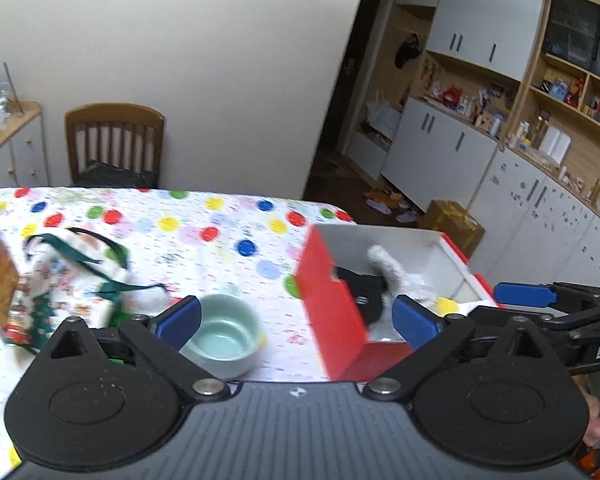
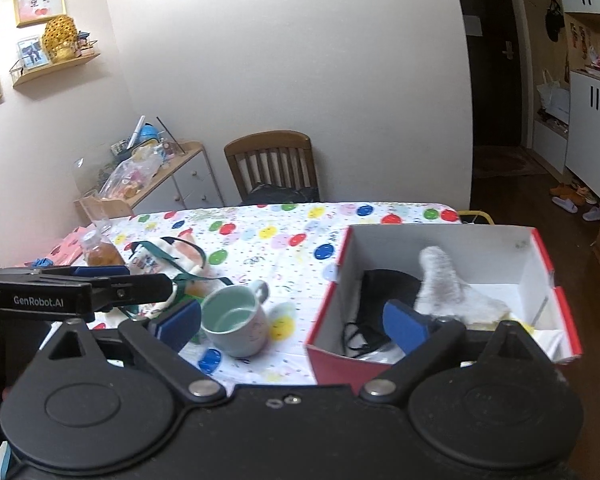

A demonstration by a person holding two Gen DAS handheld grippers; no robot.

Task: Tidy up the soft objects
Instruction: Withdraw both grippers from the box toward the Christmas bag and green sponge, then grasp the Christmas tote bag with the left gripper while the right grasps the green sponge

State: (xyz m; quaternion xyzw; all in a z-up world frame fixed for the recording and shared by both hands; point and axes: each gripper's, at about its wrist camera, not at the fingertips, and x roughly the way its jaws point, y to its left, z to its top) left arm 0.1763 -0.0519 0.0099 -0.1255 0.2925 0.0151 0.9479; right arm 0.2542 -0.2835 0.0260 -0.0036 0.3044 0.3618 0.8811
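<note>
Both grippers stand wide apart with nothing between the blue pads: the left gripper (image 1: 296, 318) low in its frame, the right gripper (image 2: 292, 322) likewise. At the right of each view sits a red box (image 2: 444, 292) with white inside walls. Inside lie a fluffy grey-white sock (image 2: 440, 280), its toe sticking up, and a flat black cloth item (image 2: 384, 284) with thin cords. Left of the box on the spotted tablecloth (image 2: 284, 236) stand a pale green mug (image 2: 236, 320) and a printed fabric bag (image 1: 72, 280) with green straps.
</note>
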